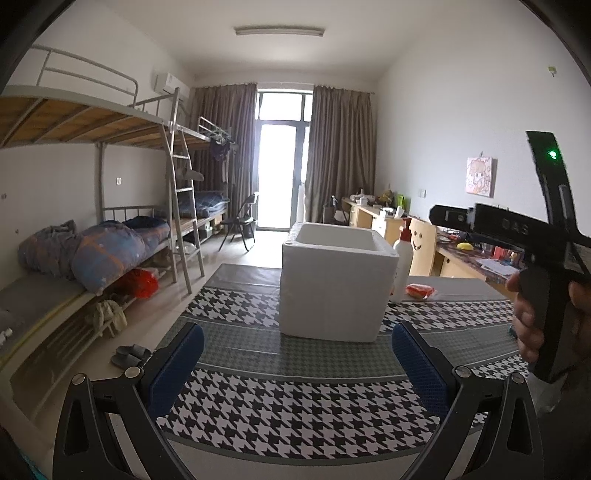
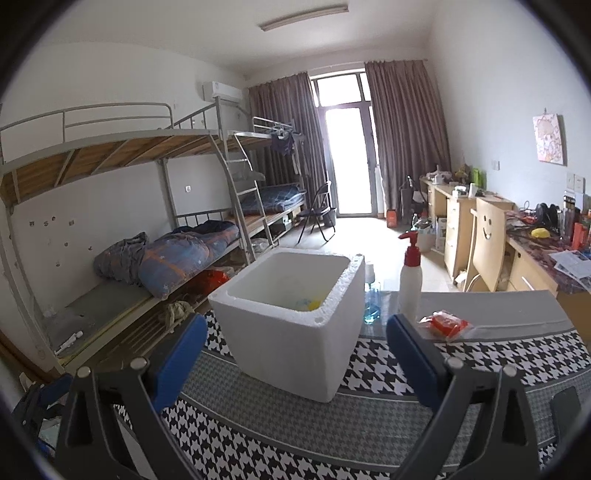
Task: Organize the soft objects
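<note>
1. Daylight enters through the glass balcony door (image 1: 282, 166), blown out to white at twelve o'clock in both views.
2. The ceiling lamp (image 1: 279, 30) appears unlit.
3. The room is evenly, softly lit; shadows are faint.
4. Fisheye distortion bends the bunk bed (image 2: 122, 177) at nine o'clock.
5. Dark vignetting fills the corners.
6. Focus is fairly sharp centrally, slightly soft at the edges.

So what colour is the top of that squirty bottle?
Red: the pump top on the white bottle, clearest in the right wrist view.
</note>
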{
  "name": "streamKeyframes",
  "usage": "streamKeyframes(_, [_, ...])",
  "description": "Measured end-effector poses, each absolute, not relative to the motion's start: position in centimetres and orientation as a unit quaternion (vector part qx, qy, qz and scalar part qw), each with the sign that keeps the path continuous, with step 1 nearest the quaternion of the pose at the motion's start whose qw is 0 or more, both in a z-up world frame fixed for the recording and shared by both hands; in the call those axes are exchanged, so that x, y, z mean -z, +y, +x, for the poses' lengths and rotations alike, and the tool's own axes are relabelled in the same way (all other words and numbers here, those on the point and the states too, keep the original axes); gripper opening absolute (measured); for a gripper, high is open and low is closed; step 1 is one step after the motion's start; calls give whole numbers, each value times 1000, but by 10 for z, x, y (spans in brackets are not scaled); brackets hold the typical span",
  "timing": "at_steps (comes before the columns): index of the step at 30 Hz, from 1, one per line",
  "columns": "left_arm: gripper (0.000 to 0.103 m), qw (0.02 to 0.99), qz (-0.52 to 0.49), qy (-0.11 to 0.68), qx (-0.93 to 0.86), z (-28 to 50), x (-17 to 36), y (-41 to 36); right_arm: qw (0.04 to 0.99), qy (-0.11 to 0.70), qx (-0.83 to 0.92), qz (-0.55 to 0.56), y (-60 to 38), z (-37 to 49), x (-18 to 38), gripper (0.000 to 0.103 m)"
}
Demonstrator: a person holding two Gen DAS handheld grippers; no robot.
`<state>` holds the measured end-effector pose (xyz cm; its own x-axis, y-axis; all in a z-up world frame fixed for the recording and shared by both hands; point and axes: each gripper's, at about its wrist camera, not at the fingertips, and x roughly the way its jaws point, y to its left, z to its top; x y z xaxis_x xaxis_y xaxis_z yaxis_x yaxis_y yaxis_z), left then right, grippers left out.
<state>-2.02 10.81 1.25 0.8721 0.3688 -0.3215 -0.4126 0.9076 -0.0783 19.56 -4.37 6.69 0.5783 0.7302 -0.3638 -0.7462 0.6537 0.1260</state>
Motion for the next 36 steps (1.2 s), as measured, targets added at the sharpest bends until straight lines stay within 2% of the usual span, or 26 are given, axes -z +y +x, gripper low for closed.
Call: streamKeyframes(36, [102,977,-55,100,-177,-63,-22,60,906,133,-401,-19,-126,100,-50,99])
